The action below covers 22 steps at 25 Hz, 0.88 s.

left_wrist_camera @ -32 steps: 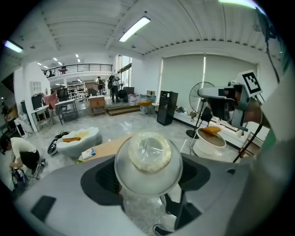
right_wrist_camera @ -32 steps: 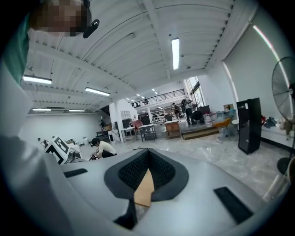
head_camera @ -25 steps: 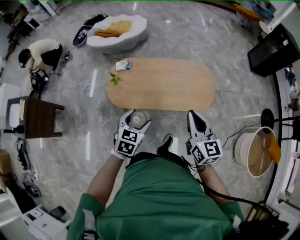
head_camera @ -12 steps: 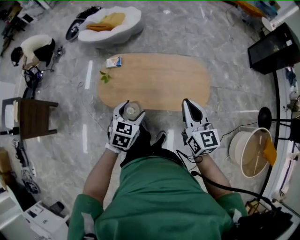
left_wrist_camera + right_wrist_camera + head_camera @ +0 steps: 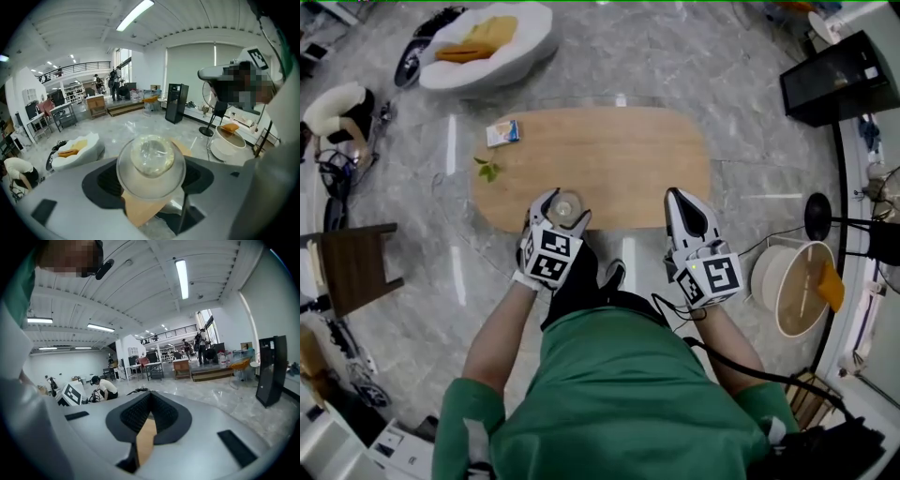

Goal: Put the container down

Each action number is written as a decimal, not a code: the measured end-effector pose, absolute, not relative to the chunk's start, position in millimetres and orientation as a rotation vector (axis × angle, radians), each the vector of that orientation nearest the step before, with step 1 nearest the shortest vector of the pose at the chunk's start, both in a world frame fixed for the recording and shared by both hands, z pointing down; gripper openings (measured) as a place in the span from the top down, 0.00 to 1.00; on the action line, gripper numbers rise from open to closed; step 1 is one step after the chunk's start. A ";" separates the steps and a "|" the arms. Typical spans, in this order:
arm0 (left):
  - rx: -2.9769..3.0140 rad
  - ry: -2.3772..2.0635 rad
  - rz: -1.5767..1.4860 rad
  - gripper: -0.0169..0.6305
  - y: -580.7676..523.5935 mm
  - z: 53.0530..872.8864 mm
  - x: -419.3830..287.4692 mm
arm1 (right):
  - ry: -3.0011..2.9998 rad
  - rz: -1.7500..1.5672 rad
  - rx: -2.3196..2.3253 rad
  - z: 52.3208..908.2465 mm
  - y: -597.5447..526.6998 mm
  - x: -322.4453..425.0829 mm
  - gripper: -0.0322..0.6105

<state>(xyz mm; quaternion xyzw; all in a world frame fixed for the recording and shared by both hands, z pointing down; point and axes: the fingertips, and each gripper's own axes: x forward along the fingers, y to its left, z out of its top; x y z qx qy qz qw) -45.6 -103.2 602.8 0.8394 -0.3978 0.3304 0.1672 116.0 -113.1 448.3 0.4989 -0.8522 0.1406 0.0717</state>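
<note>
A clear round container [image 5: 563,207] with a see-through lid sits between the jaws of my left gripper [image 5: 559,212], which is shut on it. It hangs over the near edge of the oval wooden table [image 5: 609,155]. In the left gripper view the container [image 5: 151,161] fills the gap of the left gripper [image 5: 151,187], with the table's wood showing beneath. My right gripper [image 5: 685,201] hovers at the table's near right edge, jaws shut and holding nothing. In the right gripper view, the right gripper [image 5: 149,401] has its pads meeting at the tips.
A small box [image 5: 502,132] and a green leaf [image 5: 487,170] lie on the table's left end. A white seat with a yellow cushion [image 5: 486,45] stands beyond. A round white tub [image 5: 797,287], a black cabinet [image 5: 839,80], a dark chair [image 5: 354,267] and a crouching person [image 5: 337,108] surround it.
Both grippers have moved forward to the table. The container, earlier over the floor short of the table, now hangs over its near edge. The grip looks unchanged.
</note>
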 end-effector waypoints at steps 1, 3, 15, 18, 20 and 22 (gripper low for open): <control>2.397 -1.110 0.958 0.44 -116.0 610.5 -46.4 | -2.549 0.416 1.502 450.7 -125.0 113.1 0.92; 2.405 -1.065 0.990 0.44 -140.1 628.0 -48.5 | -2.524 0.409 1.509 456.9 -148.1 107.5 0.92; 2.406 -0.964 1.078 0.44 -233.1 710.4 -31.9 | -2.470 0.434 1.524 503.3 -234.2 110.8 0.92; 2.387 -0.963 1.108 0.44 -241.4 725.5 -21.7 | -2.494 0.460 1.506 517.4 -248.3 120.1 0.92; 2.378 -0.970 1.120 0.44 -252.2 736.8 -15.3 | -2.507 0.477 1.491 528.1 -260.5 127.3 0.92; 2.362 -0.982 1.126 0.45 -266.8 755.7 -16.1 | -2.512 0.493 1.468 544.9 -274.5 128.2 0.92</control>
